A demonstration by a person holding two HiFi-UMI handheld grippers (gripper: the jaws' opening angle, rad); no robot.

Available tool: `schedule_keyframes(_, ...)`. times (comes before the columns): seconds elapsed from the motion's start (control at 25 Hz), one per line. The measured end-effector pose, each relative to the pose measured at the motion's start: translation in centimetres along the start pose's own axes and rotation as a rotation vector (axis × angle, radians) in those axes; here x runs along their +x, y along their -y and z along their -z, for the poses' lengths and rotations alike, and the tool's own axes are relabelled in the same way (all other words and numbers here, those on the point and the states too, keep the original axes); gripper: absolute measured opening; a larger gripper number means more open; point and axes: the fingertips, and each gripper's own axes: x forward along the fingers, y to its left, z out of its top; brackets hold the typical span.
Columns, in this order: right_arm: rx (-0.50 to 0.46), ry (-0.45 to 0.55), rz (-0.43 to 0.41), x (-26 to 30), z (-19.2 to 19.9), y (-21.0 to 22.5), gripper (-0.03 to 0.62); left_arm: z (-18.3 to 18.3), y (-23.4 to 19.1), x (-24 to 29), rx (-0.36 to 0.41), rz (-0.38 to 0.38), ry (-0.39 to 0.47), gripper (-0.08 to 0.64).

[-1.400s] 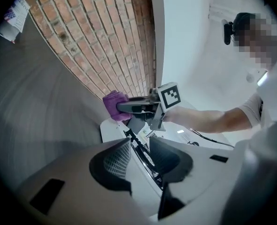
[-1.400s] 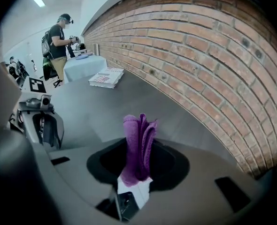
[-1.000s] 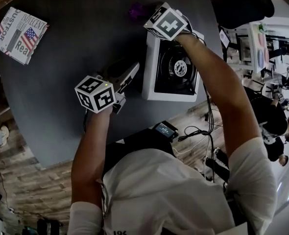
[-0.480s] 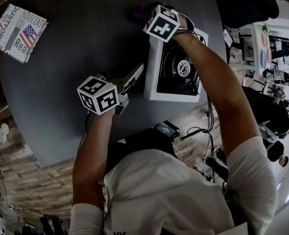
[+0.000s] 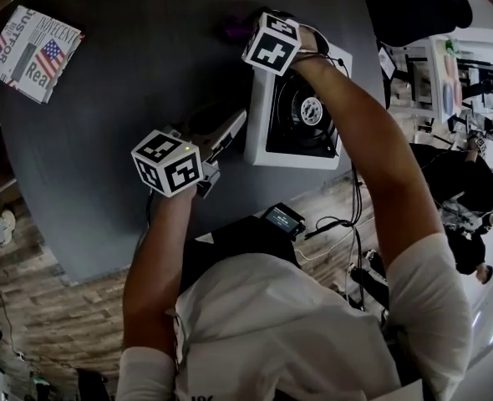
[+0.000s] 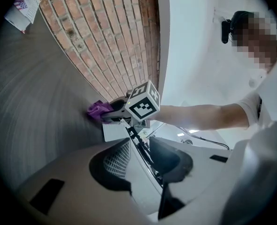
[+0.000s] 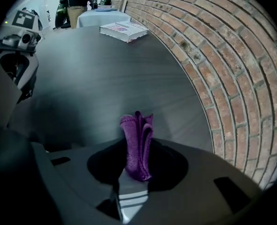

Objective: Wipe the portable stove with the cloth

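Note:
The white portable stove (image 5: 259,144) with its black burner (image 5: 301,115) sits on the dark round table (image 5: 104,98). My right gripper (image 5: 245,30) points steeply down at the stove's far left corner, shut on a folded purple cloth (image 5: 232,23). In the right gripper view the cloth (image 7: 137,144) stands pinched between the jaws, above a bit of the white stove (image 7: 131,200). My left gripper (image 5: 234,125) lies level at the stove's left edge. In the left gripper view the stove's thin edge (image 6: 137,146) runs between its wide-set jaws. The cloth (image 6: 98,109) shows beyond.
A magazine (image 5: 31,44) lies at the table's far left rim, next to a brick wall (image 7: 213,55). A black object (image 5: 418,7) sits beyond the stove at the upper right. Cables and a small device (image 5: 282,220) hang near the table's front edge.
My right gripper has sunk a little and rolled, bringing the cloth closer to the stove's far left corner. The left gripper and the stove have stayed put.

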Motion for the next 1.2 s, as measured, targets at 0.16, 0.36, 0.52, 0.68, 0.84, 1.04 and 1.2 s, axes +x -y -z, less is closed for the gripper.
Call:
schedule_keyframes(0.16,-0.014,-0.012,-0.003,-0.5,0.1,-0.7,0.118,0.3,0.5,-0.4,0.002,0.003,-0.004,0.120)
schedule_keyframes(0.36,-0.019,-0.022,-0.006,-1.1,-0.1,-1.5,0.118,0.5,1.1,-1.2,0.005,0.007,-0.005,0.120)
schedule_keyframes(0.52,-0.024,-0.032,-0.005,-1.7,-0.1,-2.3,0.118,0.8,1.9,-1.7,0.009,0.013,-0.006,0.120)
schedule_keyframes(0.68,-0.031,-0.038,0.000,-2.4,-0.1,-3.0,0.118,1.0,2.6,-2.2,0.014,0.014,-0.002,0.121)
schedule_keyframes(0.84,-0.039,-0.047,0.004,-2.8,0.0,-3.8,0.118,1.2,3.2,-2.7,0.019,0.017,0.003,0.121)
schedule_keyframes(1.04,-0.051,-0.060,0.011,-3.3,0.0,-4.6,0.117,1.4,3.8,-3.2,0.022,0.019,0.008,0.121)
schedule_keyframes(1.2,-0.059,-0.066,0.008,-3.6,0.0,-5.3,0.117,1.8,4.2,-3.5,0.023,0.021,0.008,0.121)
